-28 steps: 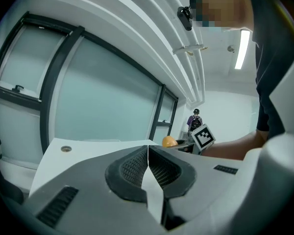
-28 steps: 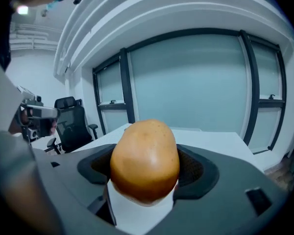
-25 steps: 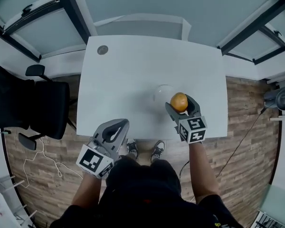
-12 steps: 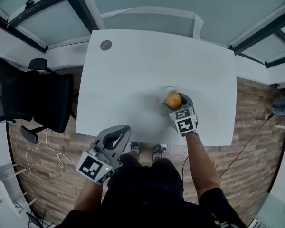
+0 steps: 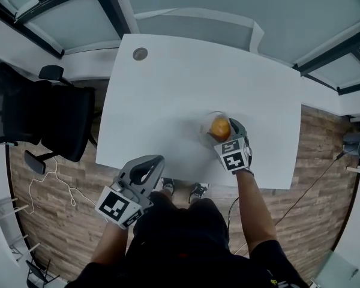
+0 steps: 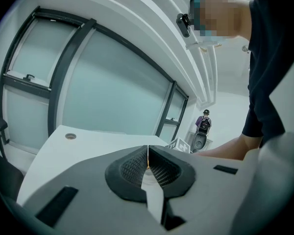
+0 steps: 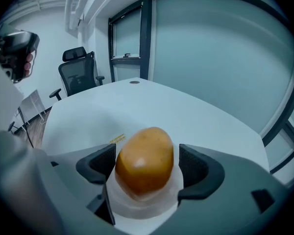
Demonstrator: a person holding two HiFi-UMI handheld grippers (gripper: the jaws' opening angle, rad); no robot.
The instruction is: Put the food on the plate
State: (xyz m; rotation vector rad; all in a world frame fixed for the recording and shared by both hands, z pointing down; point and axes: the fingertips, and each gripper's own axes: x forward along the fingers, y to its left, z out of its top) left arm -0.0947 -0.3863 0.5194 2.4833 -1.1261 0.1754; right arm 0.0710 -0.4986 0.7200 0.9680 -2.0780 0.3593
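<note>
Now: R tool (image 5: 222, 128) tight on orange food (image 7: 144, 160) over plate (image 5: 204, 128); L tool (image 6: 148, 161) closed.

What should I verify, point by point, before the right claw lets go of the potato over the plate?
1. Grip: ok. The right claw is closed on the potato, which sits between its two pads.
2. Position: ok. In the head view the potato lies over the clear plate.
3. Height above the plate: cannot tell. No view shows the gap under the potato.
4. Left claw: ok. It is shut and empty, and it is held off the near edge of the white table, away from the plate.
</note>
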